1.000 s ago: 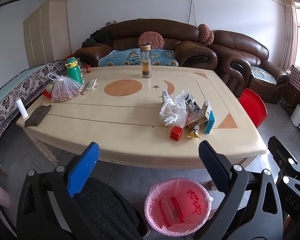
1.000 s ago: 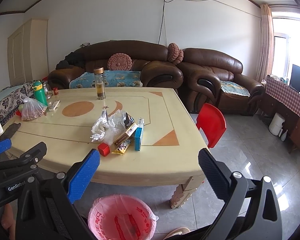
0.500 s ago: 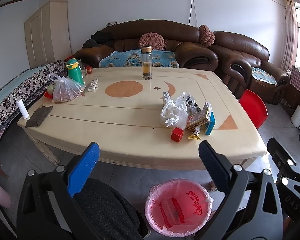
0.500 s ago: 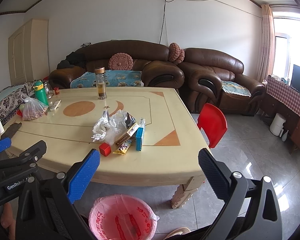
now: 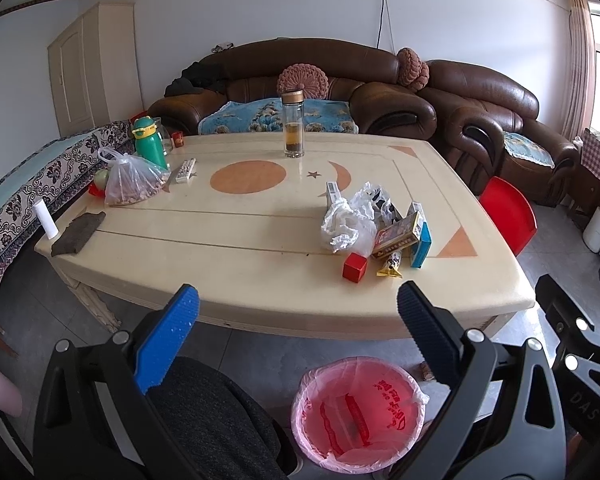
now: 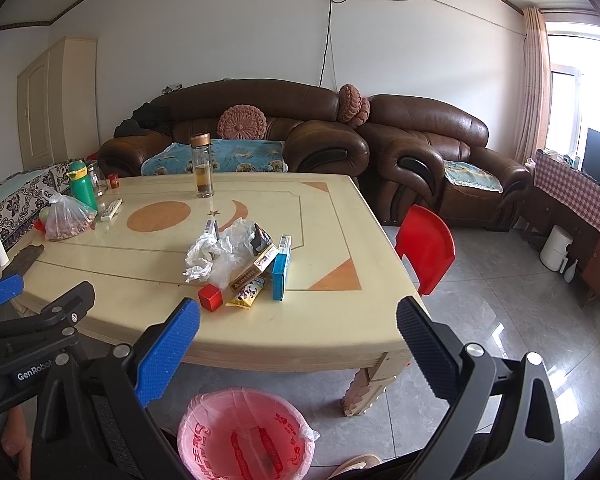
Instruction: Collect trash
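A heap of trash lies on the cream table (image 5: 236, 264) right of centre: crumpled white plastic (image 5: 346, 224) (image 6: 216, 256), a red-and-gold box (image 5: 396, 236), a blue box (image 5: 420, 240) (image 6: 281, 270), a small red cube (image 5: 355, 267) (image 6: 211, 297) and a yellow wrapper (image 5: 390, 266) (image 6: 247, 295). A bin with a pink liner (image 5: 358, 412) (image 6: 246, 436) stands on the floor before the table. My left gripper (image 5: 298, 312) and right gripper (image 6: 298, 314) are both open and empty, held short of the table's near edge.
A glass bottle (image 5: 293, 124), a green flask (image 5: 150, 142), a bag of nuts (image 5: 132, 184), a remote (image 5: 186, 170), a dark cloth (image 5: 78, 232) and a white roll (image 5: 46, 220) stand on the table. A red chair (image 6: 430, 246) is at its right. Brown sofas are behind.
Both grippers have drifted slightly toward the table; the view shifts a little. Nothing on the table has moved.
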Motion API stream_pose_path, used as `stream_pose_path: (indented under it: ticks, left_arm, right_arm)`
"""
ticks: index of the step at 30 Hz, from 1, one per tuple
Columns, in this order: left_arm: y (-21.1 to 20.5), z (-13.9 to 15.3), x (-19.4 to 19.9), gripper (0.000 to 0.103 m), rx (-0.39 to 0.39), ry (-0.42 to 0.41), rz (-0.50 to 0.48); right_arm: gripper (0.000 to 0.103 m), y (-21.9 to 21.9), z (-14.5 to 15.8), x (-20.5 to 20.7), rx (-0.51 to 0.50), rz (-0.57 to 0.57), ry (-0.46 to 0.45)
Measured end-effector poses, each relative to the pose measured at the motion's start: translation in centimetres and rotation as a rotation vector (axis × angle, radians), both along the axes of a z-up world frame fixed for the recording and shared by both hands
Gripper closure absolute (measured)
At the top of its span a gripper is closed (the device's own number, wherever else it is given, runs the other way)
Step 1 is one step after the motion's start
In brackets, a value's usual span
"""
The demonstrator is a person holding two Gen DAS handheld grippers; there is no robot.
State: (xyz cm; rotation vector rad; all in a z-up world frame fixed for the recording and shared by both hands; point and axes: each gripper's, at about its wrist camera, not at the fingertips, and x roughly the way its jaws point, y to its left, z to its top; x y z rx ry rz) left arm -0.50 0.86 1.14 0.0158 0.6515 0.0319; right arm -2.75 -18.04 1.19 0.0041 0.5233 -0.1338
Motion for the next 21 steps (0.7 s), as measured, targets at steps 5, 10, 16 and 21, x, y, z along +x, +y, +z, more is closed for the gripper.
stream_pose_path:
  ticks: [5, 10, 16, 21]
  left_arm:
    - [0.0, -0.2, 0.2, 0.006, 0.004, 0.003, 0.002]
    - [0.1, -0.5, 0.6, 0.006, 0.002, 0.013, 0.007]
    - [0.4, -0.6, 1.3, 0.006, -0.001, 0.017, 0.011]
    - [0.8, -0.6, 2.3, 0.006, -0.003, 0.018, 0.015]
  right_arm:
    - [0.006, 0.0, -0.3, 0.3, 0.002, 0.002, 0.009]
    - [0.006, -0.1, -0.6, 0.9, 0.007, 0.002, 0.022]
    - [0.006, -0.7, -1.0, 1.5, 0.009, 0.000, 0.023]
    - [0.006, -1.2, -1.5, 2.2, 0.012, -0.002, 0.028]
